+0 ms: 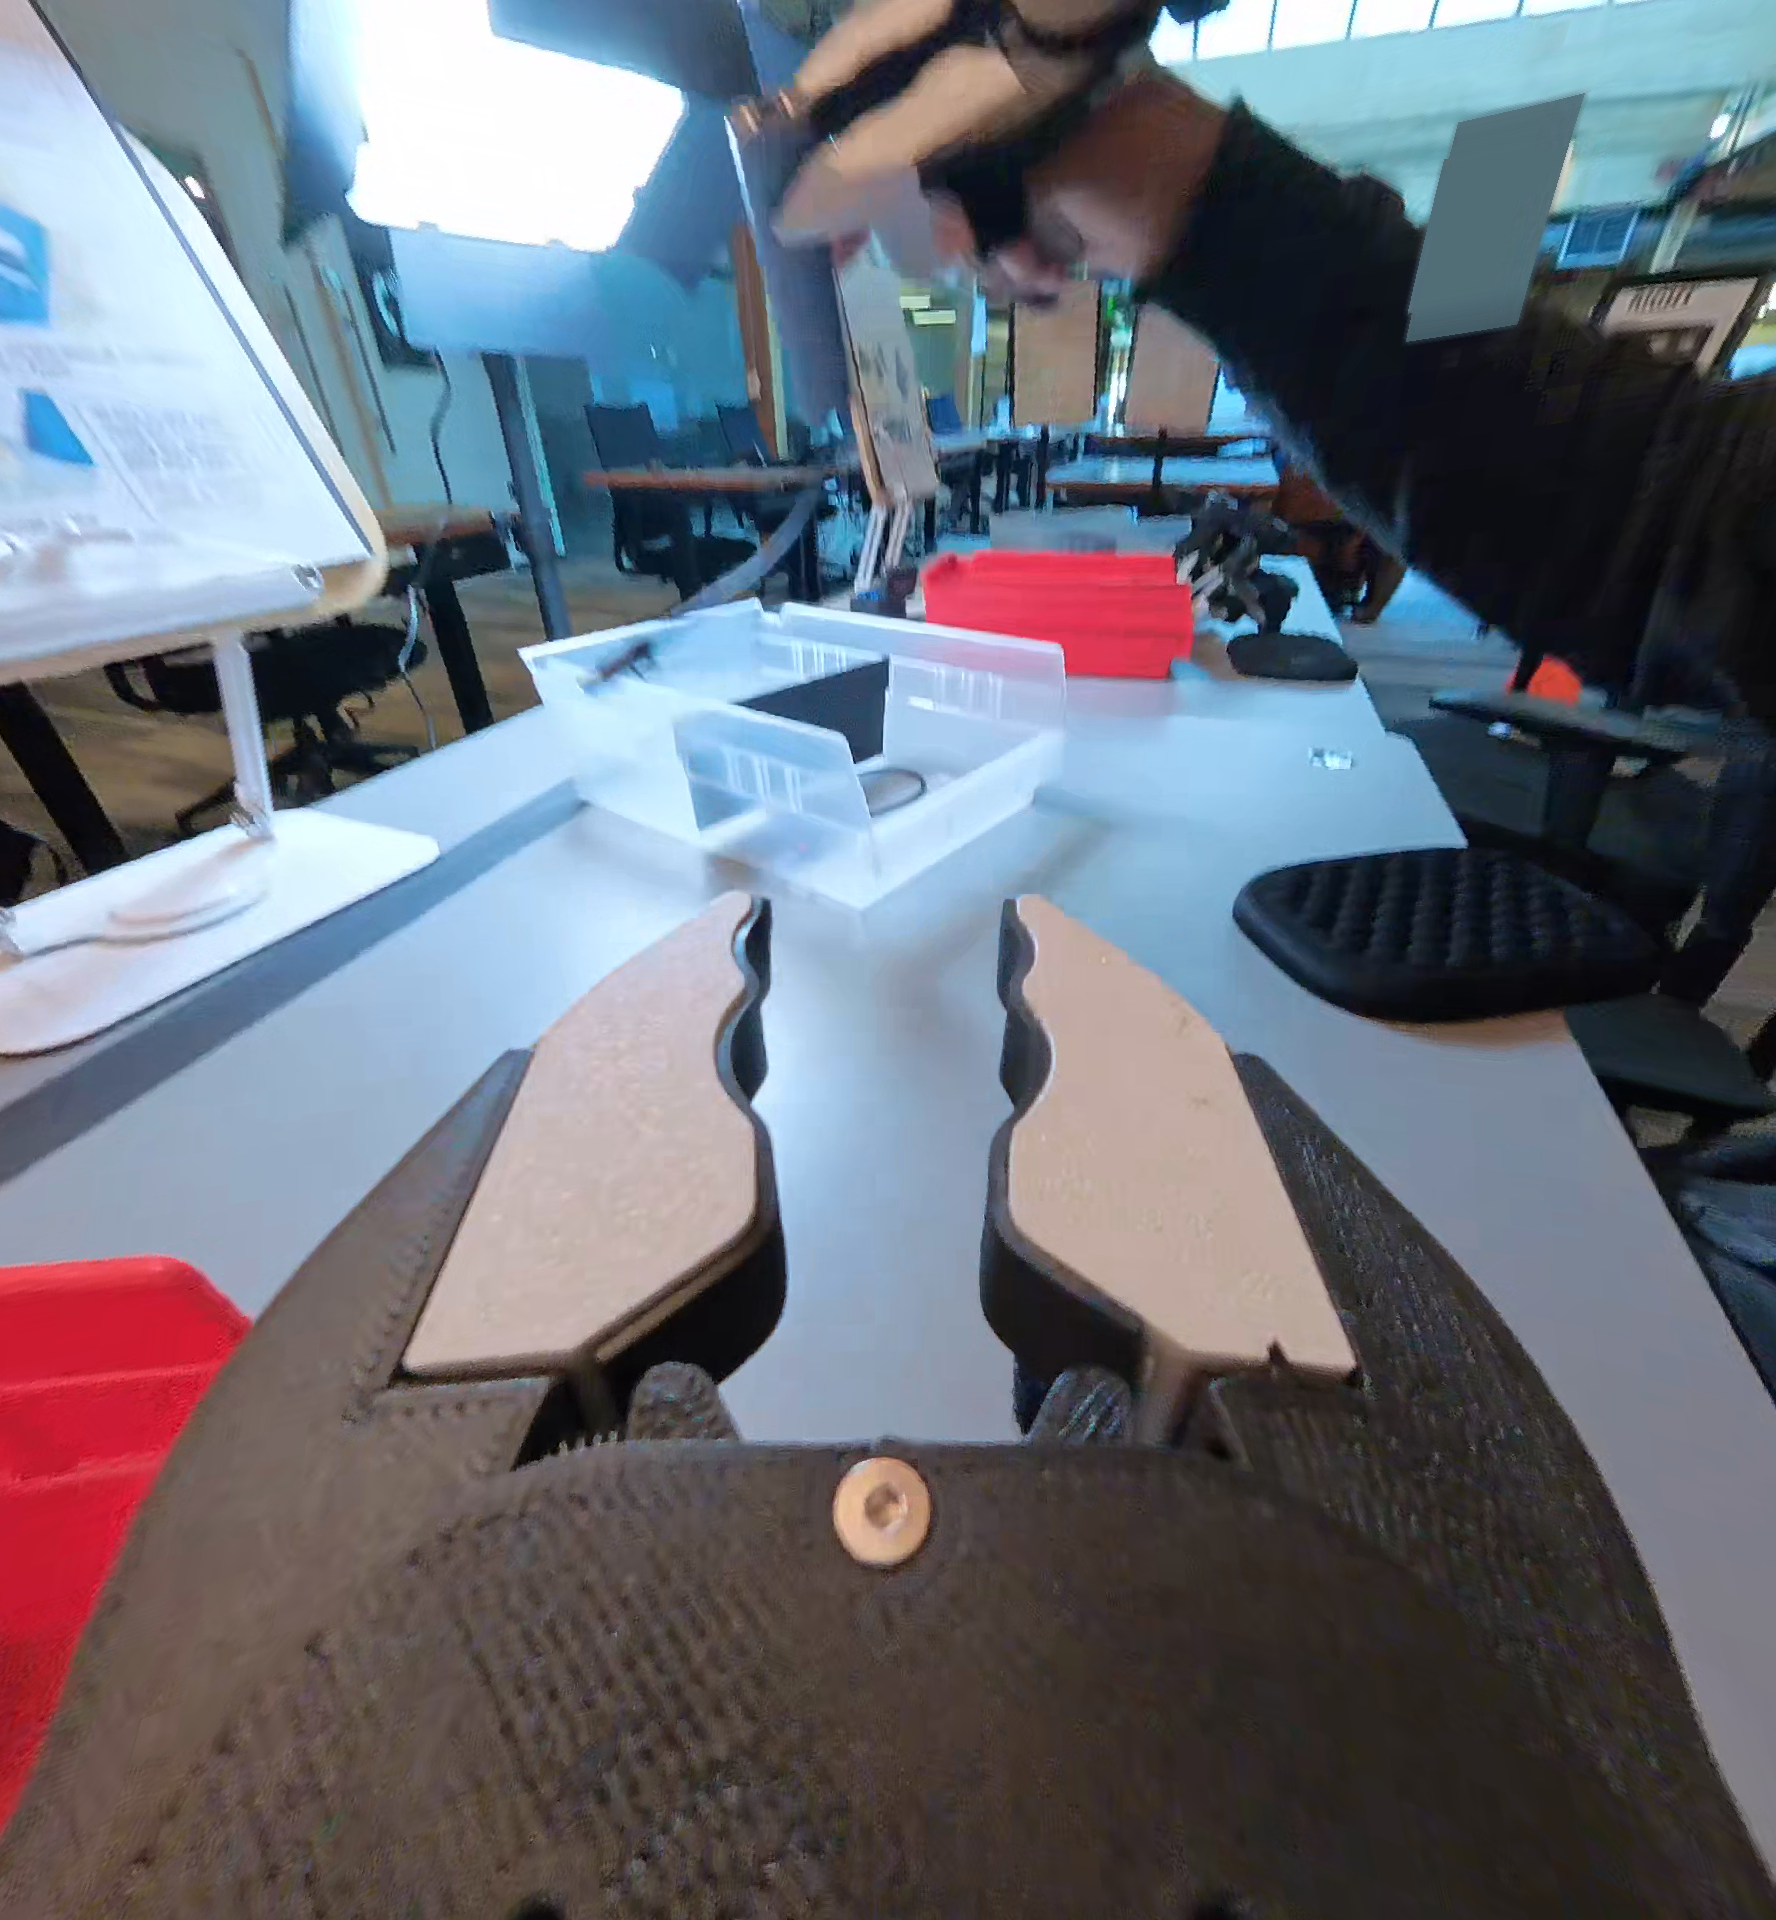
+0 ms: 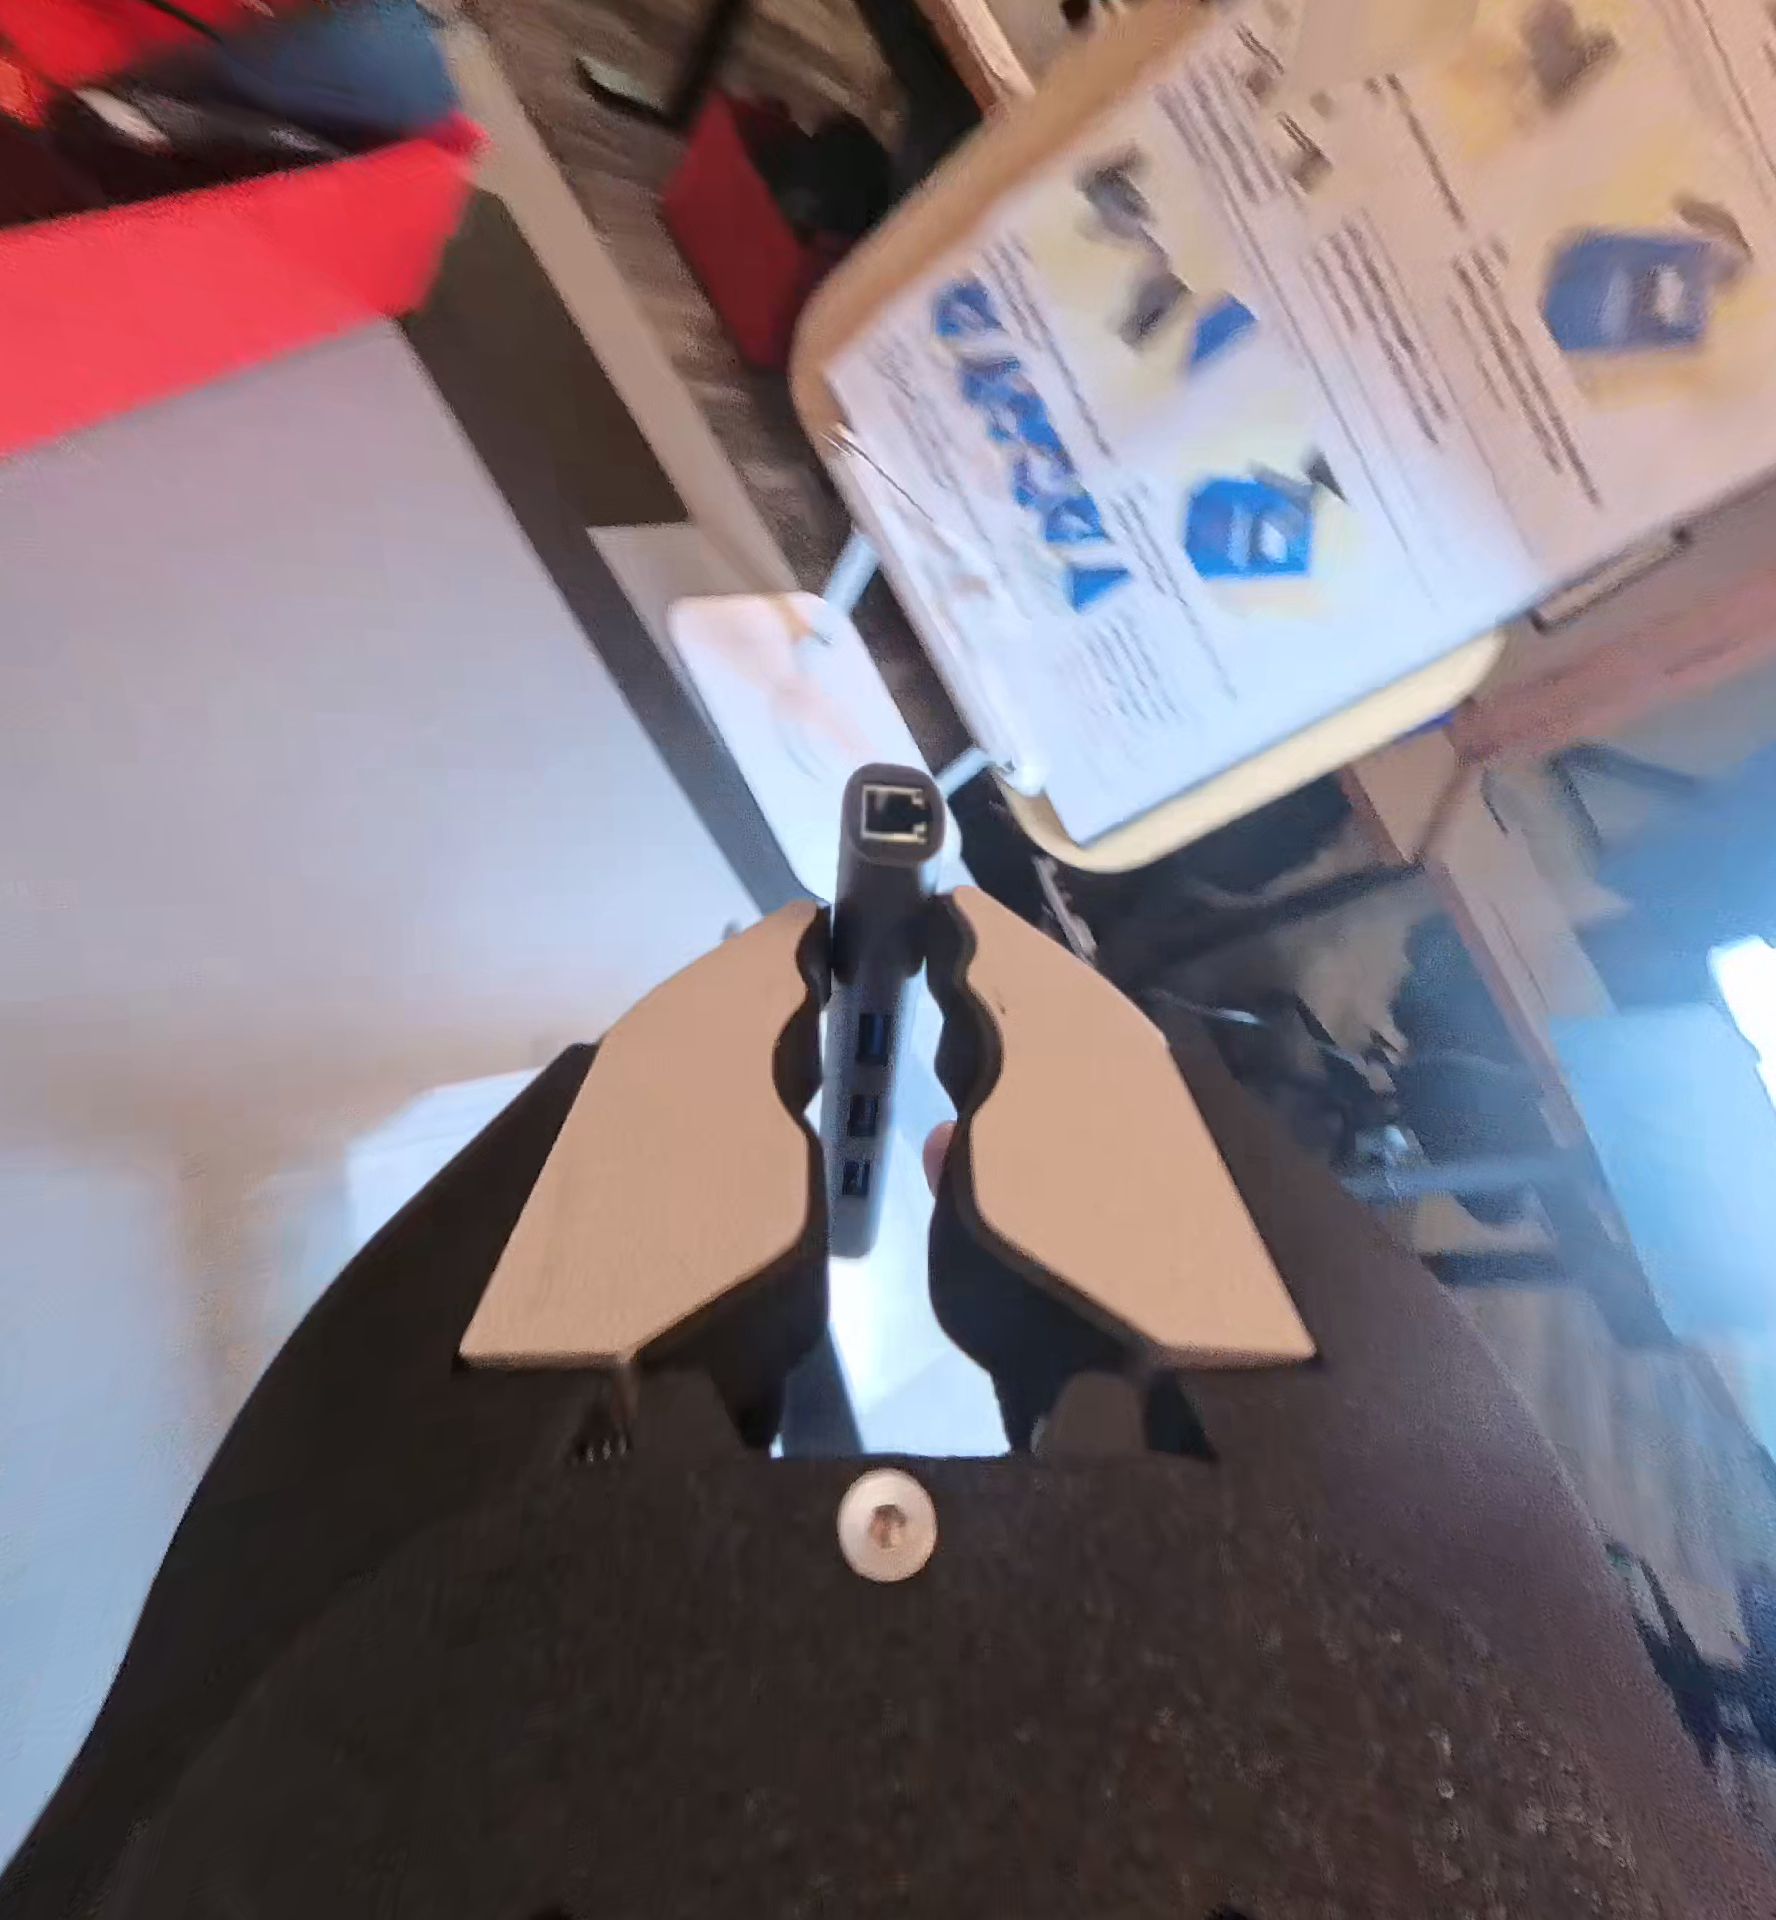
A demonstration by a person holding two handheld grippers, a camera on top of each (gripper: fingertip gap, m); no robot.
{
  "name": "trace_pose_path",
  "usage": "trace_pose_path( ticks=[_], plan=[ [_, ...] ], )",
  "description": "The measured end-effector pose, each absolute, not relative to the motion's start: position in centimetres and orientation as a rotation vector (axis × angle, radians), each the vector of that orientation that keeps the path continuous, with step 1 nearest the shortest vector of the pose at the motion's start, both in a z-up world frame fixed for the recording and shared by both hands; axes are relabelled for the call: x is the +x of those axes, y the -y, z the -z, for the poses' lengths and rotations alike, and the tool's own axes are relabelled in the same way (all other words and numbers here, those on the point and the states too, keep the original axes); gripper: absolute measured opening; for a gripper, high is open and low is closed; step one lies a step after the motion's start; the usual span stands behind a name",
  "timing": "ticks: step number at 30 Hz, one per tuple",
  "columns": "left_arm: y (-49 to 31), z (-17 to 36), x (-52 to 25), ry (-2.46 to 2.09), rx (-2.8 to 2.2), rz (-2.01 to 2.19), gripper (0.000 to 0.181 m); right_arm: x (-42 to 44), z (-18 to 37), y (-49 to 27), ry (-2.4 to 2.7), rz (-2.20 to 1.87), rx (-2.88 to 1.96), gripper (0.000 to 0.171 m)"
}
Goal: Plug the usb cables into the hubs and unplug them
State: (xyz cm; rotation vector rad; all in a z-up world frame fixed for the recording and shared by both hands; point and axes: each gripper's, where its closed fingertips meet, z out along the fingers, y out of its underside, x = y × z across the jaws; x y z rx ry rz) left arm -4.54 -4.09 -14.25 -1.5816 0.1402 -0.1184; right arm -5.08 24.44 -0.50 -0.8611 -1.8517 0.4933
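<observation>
My right gripper (image 2: pixel 876 914) is shut on a dark grey hub (image 2: pixel 868 997), held in the air, tilted over the white table (image 2: pixel 188 779). The hub's end socket faces the camera and three blue ports run along its side. In the left wrist view the right gripper (image 1: pixel 863 156) shows blurred, high up, in a person's hand with a dark sleeve. My left gripper (image 1: pixel 882 914) is open and empty, low over the table (image 1: pixel 1227 1039), pointing at a clear plastic box (image 1: pixel 822 748) that holds a dark cable (image 1: pixel 619 662) and a black block.
A white stand with a printed sheet (image 1: pixel 84 395) stands at the left; it also shows in the right wrist view (image 2: pixel 1279 416). Red bins sit at the back (image 1: pixel 1060 608) and near left (image 1: pixel 42 1455). A black chair armrest (image 1: pixel 1435 930) is by the table's right edge. About 30 cm separates my left fingertips from my right.
</observation>
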Motion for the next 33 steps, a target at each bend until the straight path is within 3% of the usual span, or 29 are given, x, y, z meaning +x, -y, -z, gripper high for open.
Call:
trace_pose_path(
  ticks=[4,11,15,19,23,28,33],
  plan=[
    [3.2,16.1,-3.6,-0.195,-1.653,0.099,0.041,-7.5,3.3,-32.2,1.792,-0.417,-1.047,0.018],
    [3.2,17.1,-4.5,-0.152,-1.679,0.105,0.040,-7.7,16.2,-41.4,1.931,-0.082,-1.341,0.018],
    [3.3,17.4,-5.7,-0.091,-1.697,0.103,0.041,-7.7,16.4,-42.7,1.864,-0.122,-1.392,0.040],
    [3.6,17.5,-7.4,-0.023,-1.715,0.063,0.041,-8.2,11.3,-38.8,1.685,-0.466,-1.325,0.054],
    [5.2,15.5,-11.1,0.080,-1.712,-0.111,0.041,-5.9,7.7,-29.8,1.587,-0.889,-1.186,0.052],
    [9.7,12.3,-19.7,0.325,-1.846,-0.378,0.040,-0.4,11.3,-18.5,1.678,-1.204,-1.108,0.046],
    [12.2,14.7,-30.2,0.636,-2.119,-0.388,0.051,2.7,16.6,-12.0,1.765,-1.353,-1.128,0.043]
  ],
)
